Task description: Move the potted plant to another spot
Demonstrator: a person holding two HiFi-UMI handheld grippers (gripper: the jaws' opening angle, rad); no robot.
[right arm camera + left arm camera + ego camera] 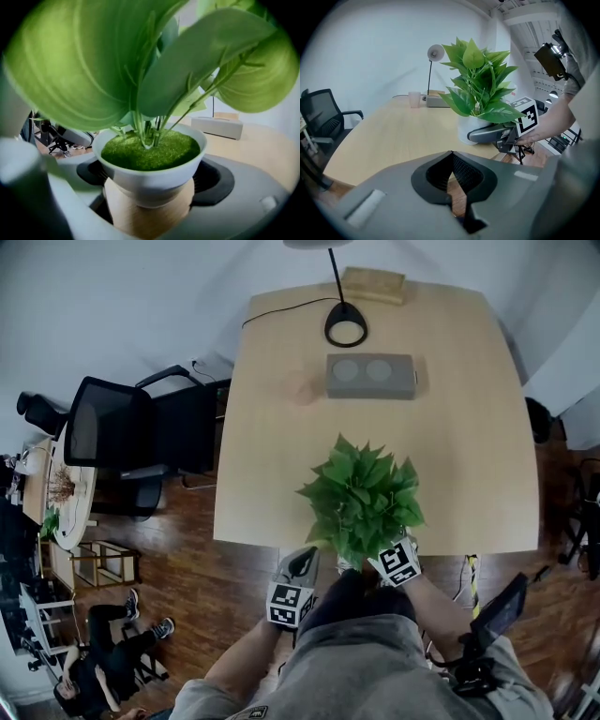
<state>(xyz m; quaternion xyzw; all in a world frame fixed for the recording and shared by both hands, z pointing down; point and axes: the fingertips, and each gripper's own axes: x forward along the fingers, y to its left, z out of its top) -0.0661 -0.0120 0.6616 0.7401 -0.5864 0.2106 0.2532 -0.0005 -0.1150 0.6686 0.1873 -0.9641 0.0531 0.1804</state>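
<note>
Pale wood makes up the table (375,456). In the head view the potted plant (364,498) stands upright at the table's near edge, about midway along it. The right gripper (386,557) reaches in under the leaves from the person's side. The left gripper (302,566) hangs just beside it, off the table and over the dark floor (234,587), clear of the plant. Further back on the table sit a grey box (370,376) and a black lamp (345,329), both well apart from the plant. A black chair (112,427) stands off to the table's left.

In the left gripper view its fingers are pressed together at the tips with nothing between them. Beyond them the plant sits in a white pot (465,130) on the table, and one grey finger of the right gripper lies along the pot's lower wall. A small cup (414,99) stands near the lamp's foot.

In the right gripper view the pot fills the space between the fingers, which are spread wide, one on each side. The black pads look to stand just off the pot's wall rather than squeezing it. Green moss covers the top of the pot, and the pale wood shows beneath it.
</note>
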